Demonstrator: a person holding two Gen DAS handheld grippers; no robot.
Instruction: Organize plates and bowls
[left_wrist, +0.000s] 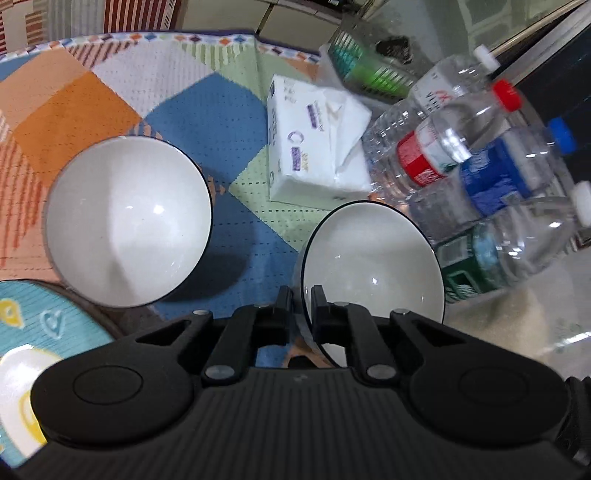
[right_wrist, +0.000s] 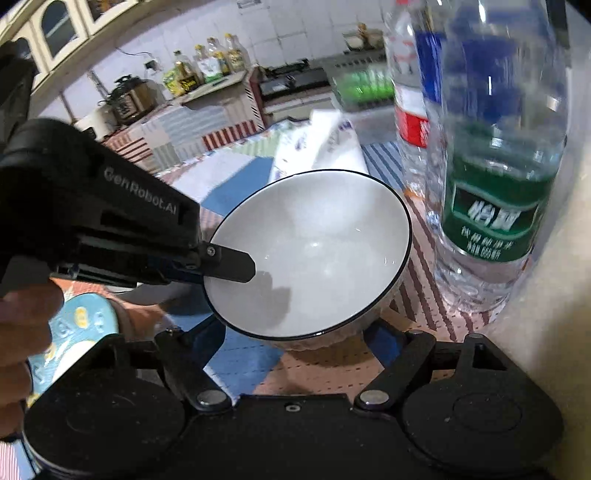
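Observation:
My left gripper (left_wrist: 300, 295) is shut on the near rim of a white bowl with a dark rim (left_wrist: 373, 266), which tilts above the patchwork mat (left_wrist: 207, 110). The right wrist view shows that bowl (right_wrist: 317, 251) with the left gripper's finger (right_wrist: 236, 266) clamped over its left edge. My right gripper (right_wrist: 295, 343) stands wide, its jaws flanking the bowl's underside, and the bowl hides its tips. A second white bowl (left_wrist: 125, 221) sits upright on the mat to the left. A blue patterned plate (left_wrist: 33, 332) lies at the lower left.
Several clear water bottles (left_wrist: 480, 166) crowd the right side; a green-labelled one (right_wrist: 495, 206) stands right beside the held bowl. A white tissue pack (left_wrist: 310, 147) lies behind the bowls. A person's hand (right_wrist: 22, 332) holds the left gripper. Kitchen counters lie beyond.

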